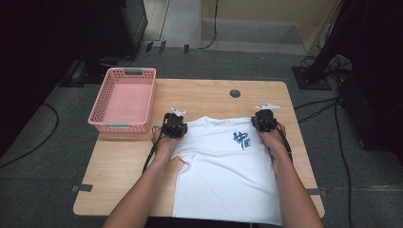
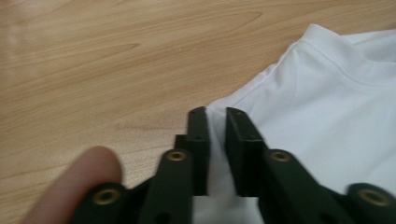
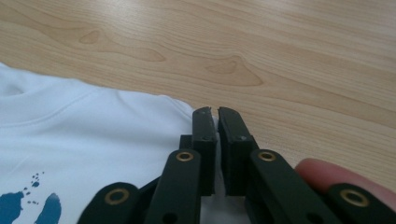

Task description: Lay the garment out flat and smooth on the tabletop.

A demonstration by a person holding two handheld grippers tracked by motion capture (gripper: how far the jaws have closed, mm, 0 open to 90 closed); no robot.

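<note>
A white T-shirt with a blue print lies flat on the wooden table, collar at the far side. My left gripper sits at the shirt's left shoulder. In the left gripper view its jaws stand close together with the shoulder's edge of the T-shirt pinched between them. My right gripper sits at the right shoulder. In the right gripper view its jaws are nearly together on the corner of the T-shirt, with white fabric showing in the narrow gap.
A pink plastic basket stands at the table's far left corner, beside my left gripper. A dark round hole lies in the tabletop beyond the collar. Cables and dark stands ring the table on the floor.
</note>
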